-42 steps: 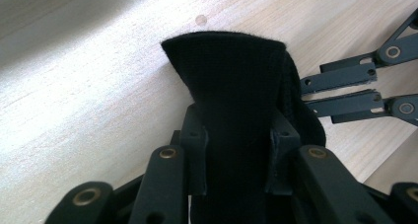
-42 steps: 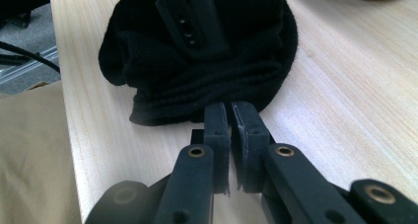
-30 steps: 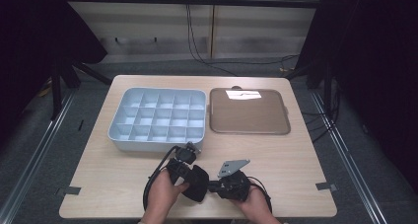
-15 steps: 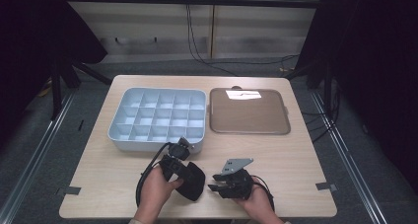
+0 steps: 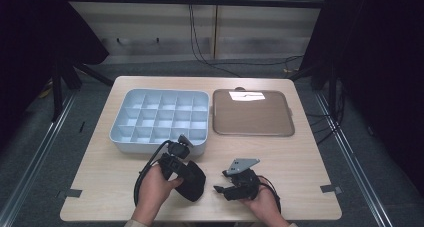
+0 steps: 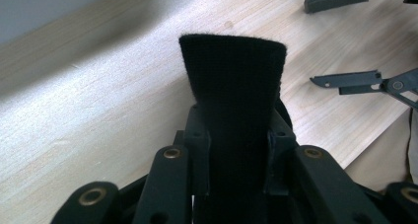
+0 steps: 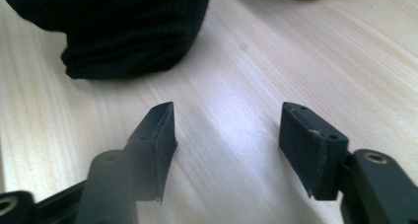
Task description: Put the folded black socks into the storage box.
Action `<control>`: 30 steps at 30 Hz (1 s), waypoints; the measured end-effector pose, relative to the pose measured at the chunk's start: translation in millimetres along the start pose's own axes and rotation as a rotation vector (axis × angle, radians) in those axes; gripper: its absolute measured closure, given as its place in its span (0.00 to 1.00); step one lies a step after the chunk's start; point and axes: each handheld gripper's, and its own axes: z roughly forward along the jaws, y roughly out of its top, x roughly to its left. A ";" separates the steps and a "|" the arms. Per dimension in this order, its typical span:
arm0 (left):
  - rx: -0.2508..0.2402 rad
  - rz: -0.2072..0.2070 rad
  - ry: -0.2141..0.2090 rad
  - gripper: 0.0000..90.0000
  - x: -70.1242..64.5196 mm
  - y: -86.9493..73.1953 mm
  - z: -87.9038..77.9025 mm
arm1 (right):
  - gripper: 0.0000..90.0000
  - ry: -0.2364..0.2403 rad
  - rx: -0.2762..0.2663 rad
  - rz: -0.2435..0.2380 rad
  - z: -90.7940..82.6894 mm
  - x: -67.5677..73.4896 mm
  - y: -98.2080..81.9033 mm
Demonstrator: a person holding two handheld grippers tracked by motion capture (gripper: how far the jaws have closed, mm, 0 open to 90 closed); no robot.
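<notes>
Right tool [image 7: 226,145] sits low on the surface [image 5: 310,172], nearest edge; its jaws have just been opening, now spread with bare wood between them, likely just let go. Left tool [image 5: 175,159] pinches the black cloth [image 6: 231,115], a folded band standing up between its jaws; the rest bunches on the surface just beside the right tool [image 5: 192,182]. One-sided hold looks meant for carrying it off. Beyond: the empty divided bin [image 5: 160,119] close by, likely the destination, tray [image 5: 252,114] to its right.
</notes>
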 end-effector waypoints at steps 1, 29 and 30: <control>0.002 -0.006 0.000 0.78 0.3 -0.1 -0.4 | 0.42 0.005 -0.006 -0.001 0.4 -0.3 -0.9; -0.010 -0.023 0.011 0.78 16.0 1.9 -33.8 | 0.29 -0.007 -0.038 -0.054 3.2 2.9 -6.7; -0.007 -0.023 0.013 0.78 17.0 1.9 -35.8 | 0.28 -0.007 -0.038 -0.054 3.2 2.8 -6.7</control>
